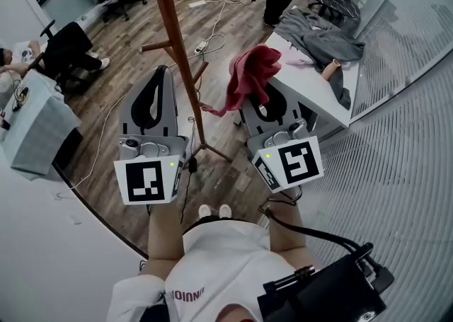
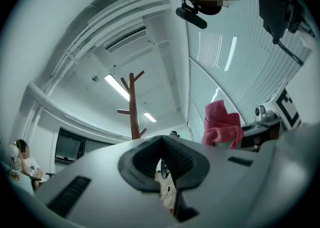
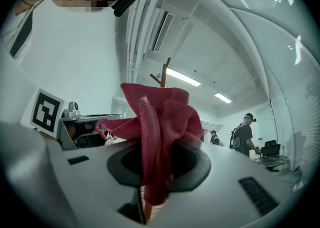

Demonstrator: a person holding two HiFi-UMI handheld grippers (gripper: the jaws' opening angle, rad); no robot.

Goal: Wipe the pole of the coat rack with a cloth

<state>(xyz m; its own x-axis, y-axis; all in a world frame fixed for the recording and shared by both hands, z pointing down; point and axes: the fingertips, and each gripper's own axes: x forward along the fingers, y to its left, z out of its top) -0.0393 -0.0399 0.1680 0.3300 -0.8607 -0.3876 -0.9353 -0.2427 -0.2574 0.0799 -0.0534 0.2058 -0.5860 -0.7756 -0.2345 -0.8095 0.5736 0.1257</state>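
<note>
Cloth (image 3: 161, 122) between the right tongs (image 3: 158, 168)

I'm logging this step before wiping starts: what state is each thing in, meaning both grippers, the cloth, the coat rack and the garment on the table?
Left gripper: shut, empty.
Right gripper: shut on the red cloth.
Red cloth: bunched, held up beside the pole; contact cannot be told.
Coat rack pole: upright on the floor.
Grey garment: lying crumpled on the white table.
</note>
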